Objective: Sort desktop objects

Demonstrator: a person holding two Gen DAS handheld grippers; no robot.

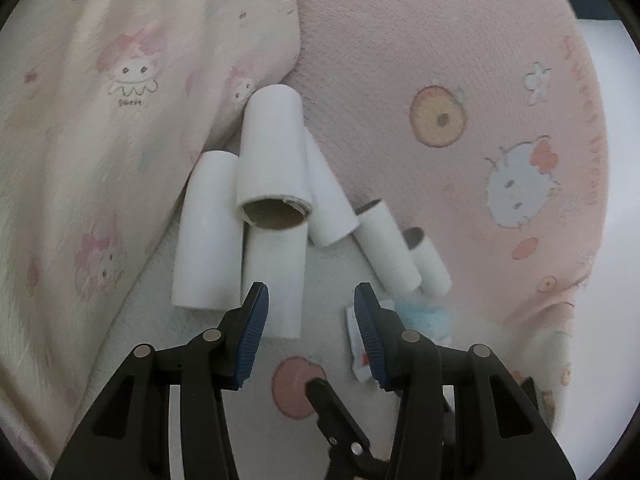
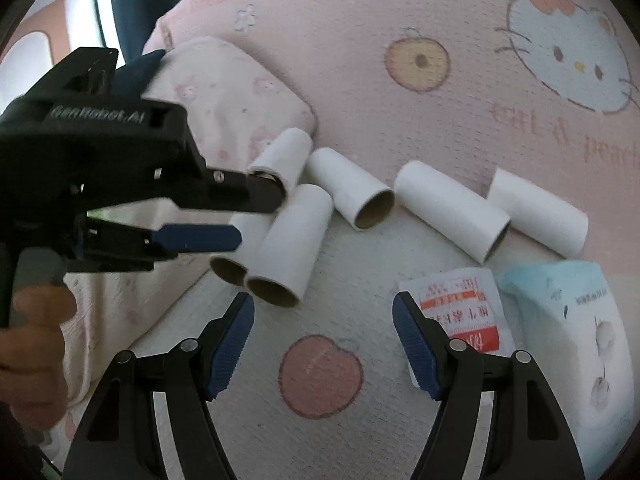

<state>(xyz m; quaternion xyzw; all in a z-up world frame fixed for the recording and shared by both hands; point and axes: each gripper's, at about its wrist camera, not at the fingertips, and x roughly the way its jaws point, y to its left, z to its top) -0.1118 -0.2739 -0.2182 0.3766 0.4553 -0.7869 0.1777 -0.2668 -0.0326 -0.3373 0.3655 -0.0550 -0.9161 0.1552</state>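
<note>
Six white cardboard tubes (image 1: 276,184) lie in a loose cluster at the centre of the left wrist view, on a pale plush blanket with a peach print (image 1: 296,384). One tube rests on top of the others, its brown open end facing the camera. Two smaller-looking tubes (image 1: 386,248) lie to the right of the pile. A cream cartoon-print quilt (image 1: 100,120) fills the left of the frame, and a pink knitted cat-print blanket (image 1: 460,100) the upper right. The left hand-held gripper (image 1: 312,320) hovers released, jaws wide apart, just in front of the nearest tube. A small red-and-white printed packet (image 1: 356,360) shows blurred behind its right finger.

From the right wrist view, the tubes (image 2: 288,248) spread in a row across the middle of the frame. The left hand-held gripper (image 2: 236,216) enters from the left, its fingers apart beside the leftmost tubes. The right hand-held gripper (image 2: 323,336) is also released, jaws spread over the peach print. At lower right lie the red-and-white packet (image 2: 464,304) and a light blue soft tissue pack (image 2: 572,320), touching.
</note>
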